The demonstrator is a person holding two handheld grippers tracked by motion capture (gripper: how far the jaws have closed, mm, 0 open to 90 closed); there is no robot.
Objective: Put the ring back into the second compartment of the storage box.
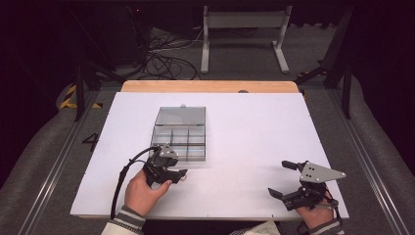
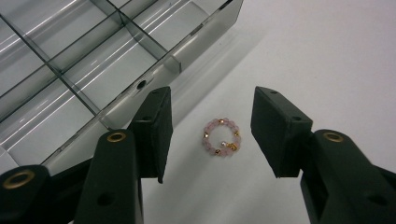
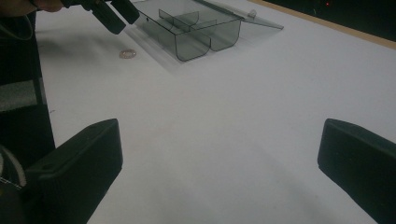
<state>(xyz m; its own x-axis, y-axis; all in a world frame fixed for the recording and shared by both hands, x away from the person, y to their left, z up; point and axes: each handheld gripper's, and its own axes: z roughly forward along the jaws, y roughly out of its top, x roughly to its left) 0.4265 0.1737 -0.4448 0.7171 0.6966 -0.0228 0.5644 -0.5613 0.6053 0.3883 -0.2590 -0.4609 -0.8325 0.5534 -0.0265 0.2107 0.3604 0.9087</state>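
Observation:
A small ring of pink and gold beads (image 2: 221, 138) lies flat on the white table, just off the near edge of a clear compartment box (image 2: 93, 60). My left gripper (image 2: 211, 107) hovers over it with its jaws apart; the ring sits between them, untouched by either pad. In the high view that left gripper (image 1: 178, 175) is at the box's (image 1: 180, 136) front left corner. In the right gripper view the ring (image 3: 127, 54) shows below the left gripper (image 3: 114, 14). My right gripper (image 1: 279, 178) rests wide open near the table's front right, with nothing between its jaws (image 3: 219, 140).
The box's lid (image 1: 180, 116) lies folded back flat behind it. The white board (image 1: 254, 127) covers the table, with a wooden strip (image 1: 210, 86) along its far edge. Cables and a metal stand (image 1: 244, 34) are on the floor beyond.

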